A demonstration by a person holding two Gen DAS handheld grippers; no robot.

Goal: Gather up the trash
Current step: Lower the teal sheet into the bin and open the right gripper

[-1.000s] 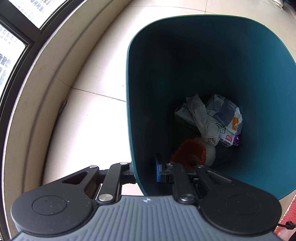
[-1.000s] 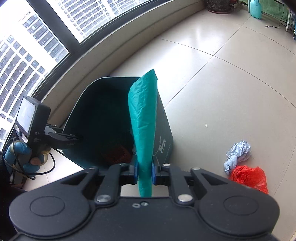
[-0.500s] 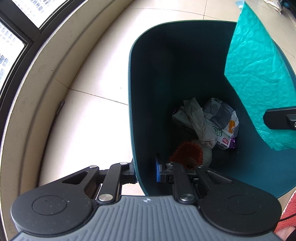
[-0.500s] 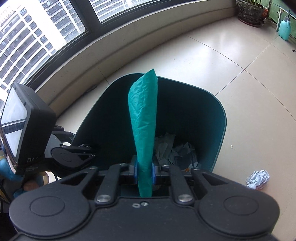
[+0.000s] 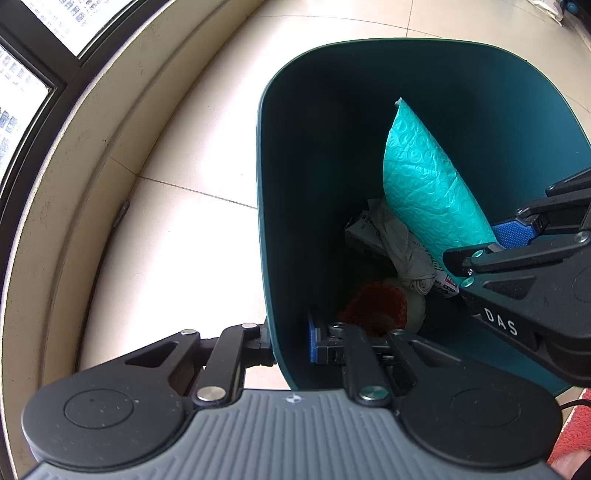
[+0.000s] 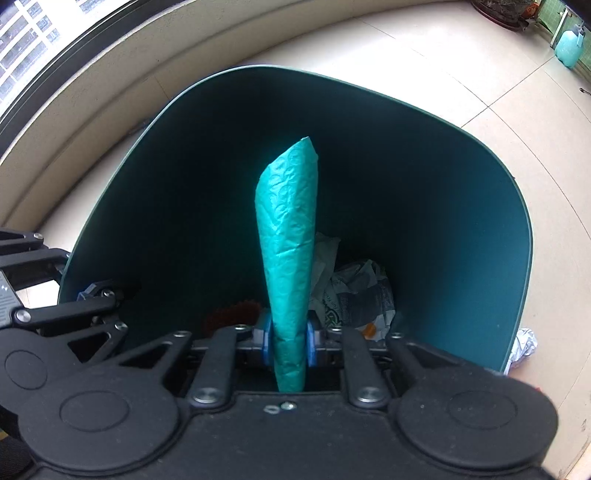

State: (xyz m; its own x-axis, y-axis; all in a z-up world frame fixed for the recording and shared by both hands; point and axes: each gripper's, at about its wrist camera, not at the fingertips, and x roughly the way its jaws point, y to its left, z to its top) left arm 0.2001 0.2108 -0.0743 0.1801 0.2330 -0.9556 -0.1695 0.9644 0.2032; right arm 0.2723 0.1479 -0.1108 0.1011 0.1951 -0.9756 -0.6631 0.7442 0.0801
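Observation:
A dark teal trash bin (image 5: pixel 295 184) stands on the tiled floor. My left gripper (image 5: pixel 290 341) clamps its near wall, one finger outside and one inside, and its jaws are closing tighter. My right gripper (image 6: pixel 289 339) holds a teal bubble mailer (image 6: pixel 288 240) upright inside the bin (image 6: pixel 461 221). Its jaws are opening, but the pads still touch the mailer. In the left wrist view the right gripper (image 5: pixel 480 245) reaches in from the right with the mailer (image 5: pixel 424 184). Below lie crumpled paper wrappers (image 5: pixel 402 251) and a red-orange scrap (image 5: pixel 373 306).
A crumpled silvery wad (image 6: pixel 524 343) lies on the floor just right of the bin. A curved window ledge (image 5: pixel 74 184) runs along the left. A teal bottle (image 6: pixel 569 48) and a plant pot (image 6: pixel 506 11) stand far back right. Something red (image 5: pixel 576 435) lies near the bin's base.
My right gripper has come over the bin and sunk into it with the mailer, whose tip is now below the rim. The left gripper has stayed clamped on the wall.

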